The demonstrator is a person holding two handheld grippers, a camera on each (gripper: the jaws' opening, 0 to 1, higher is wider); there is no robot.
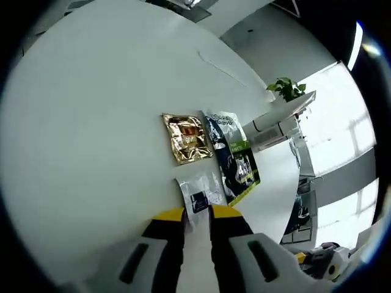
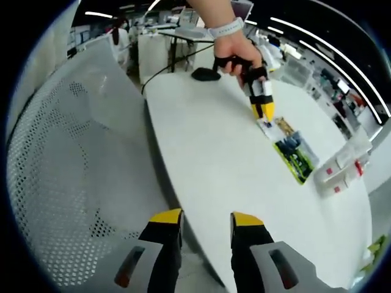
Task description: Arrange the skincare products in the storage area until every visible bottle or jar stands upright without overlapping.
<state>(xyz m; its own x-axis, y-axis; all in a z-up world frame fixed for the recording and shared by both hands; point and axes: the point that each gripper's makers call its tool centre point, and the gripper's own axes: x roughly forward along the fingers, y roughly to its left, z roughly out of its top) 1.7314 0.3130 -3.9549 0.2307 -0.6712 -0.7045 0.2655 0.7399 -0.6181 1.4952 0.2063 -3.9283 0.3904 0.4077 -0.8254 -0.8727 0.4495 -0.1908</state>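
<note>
STEP: my left gripper (image 1: 197,215) closes on clear sachet (image 1: 199,190) | my right gripper (image 2: 206,221) open, idle | NEXT: lift sachet clear of the green packet (image 1: 239,163).

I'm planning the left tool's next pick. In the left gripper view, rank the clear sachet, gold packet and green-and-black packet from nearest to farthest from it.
1. Clear sachet: at the left tool's tips, between the jaws.
2. Green-and-black packet: right of the sachet, its near end close by.
3. Gold packet: beyond the sachet, slightly left.

Bright window glare, ceiling strip lights, fisheye bending, sharp focus
</note>
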